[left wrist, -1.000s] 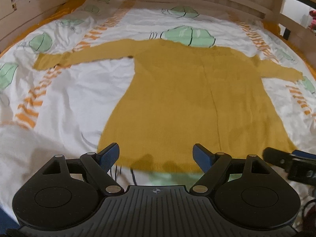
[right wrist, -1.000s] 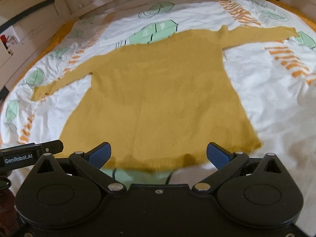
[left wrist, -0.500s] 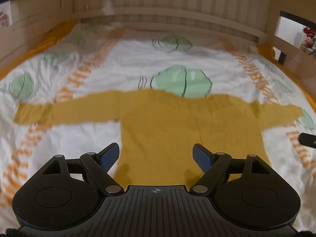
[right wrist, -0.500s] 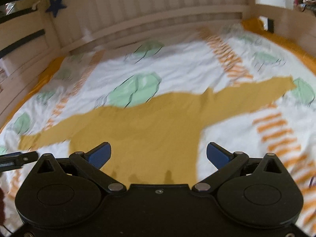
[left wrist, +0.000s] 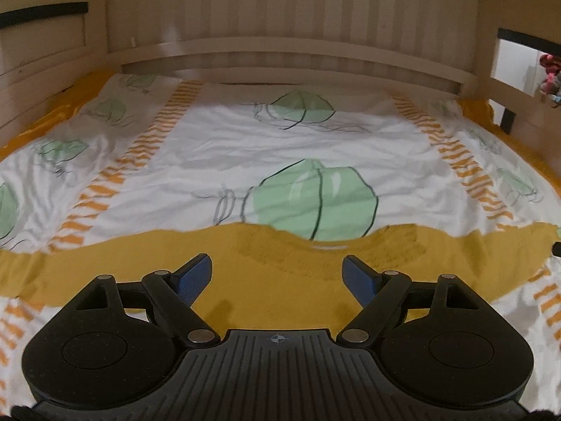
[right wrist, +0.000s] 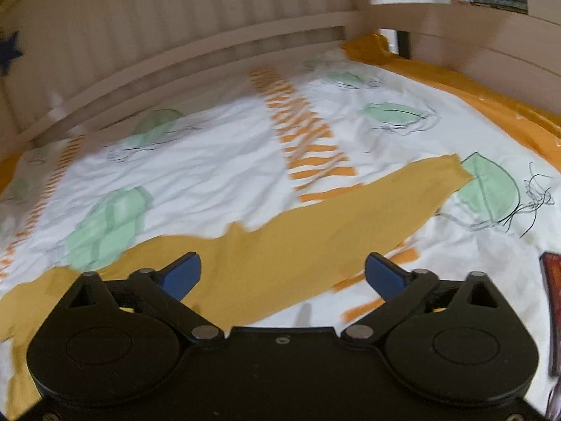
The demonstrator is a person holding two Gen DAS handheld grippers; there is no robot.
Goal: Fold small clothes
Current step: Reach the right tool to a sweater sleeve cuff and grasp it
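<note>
A mustard-yellow long-sleeved garment [left wrist: 280,259] lies flat on the bed, sleeves spread to both sides. In the left wrist view my left gripper [left wrist: 278,275] is open and empty above the garment's upper body, near the neckline. In the right wrist view the garment's right sleeve [right wrist: 350,217] runs up to the right, its cuff by a green leaf print. My right gripper [right wrist: 282,275] is open and empty over the shoulder end of that sleeve.
The bed has a white cover [left wrist: 280,147] with green leaf prints and orange stripes. A wooden slatted headboard [left wrist: 298,17] and side rails [right wrist: 491,49] enclose it. An orange sheet edge [right wrist: 473,87] shows along the right side.
Both grippers have moved forward from the garment's hem over its body to the shoulder line. The right one has swung toward the right sleeve. Both stay open.
</note>
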